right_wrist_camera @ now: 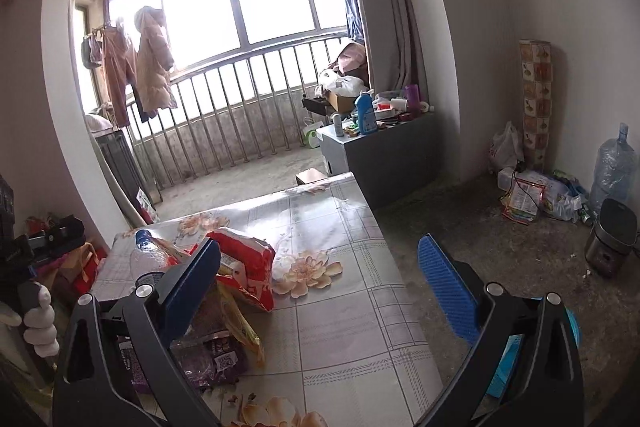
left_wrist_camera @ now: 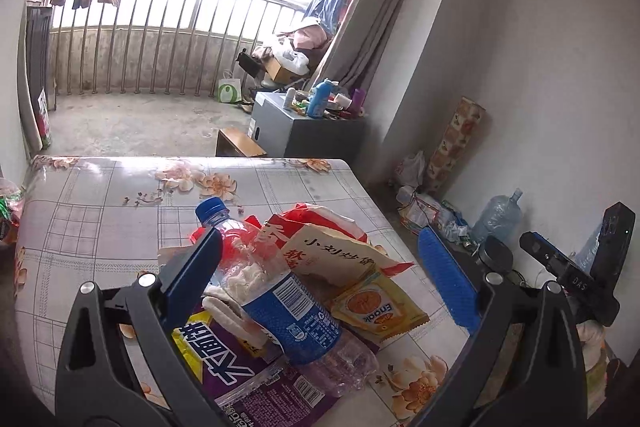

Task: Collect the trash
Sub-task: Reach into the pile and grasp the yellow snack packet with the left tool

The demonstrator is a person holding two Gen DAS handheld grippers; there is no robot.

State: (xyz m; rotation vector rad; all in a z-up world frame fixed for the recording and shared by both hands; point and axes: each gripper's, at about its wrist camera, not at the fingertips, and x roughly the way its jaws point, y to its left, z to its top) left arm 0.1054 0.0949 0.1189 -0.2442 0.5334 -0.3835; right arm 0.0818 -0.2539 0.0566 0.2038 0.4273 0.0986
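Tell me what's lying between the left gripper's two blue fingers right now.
In the left wrist view, the open left gripper frames a plastic bottle lying across a purple wrapper, with an orange drink sachet beside it.

Handheld gripper rigs, appearance as found.

Left gripper [left_wrist_camera: 324,275]: black moulded arms with slotted cut-outs and silver round-head screws at the pivots; finger pads [left_wrist_camera: 448,279] blue with a fine ribbed texture. Right gripper [right_wrist_camera: 320,279]: same black frame, silver screws and blue ribbed pads [right_wrist_camera: 448,287]; seen from the left camera, its black body carries white "DAS" lettering. The person's left hand [right_wrist_camera: 38,323] wears a white glove.
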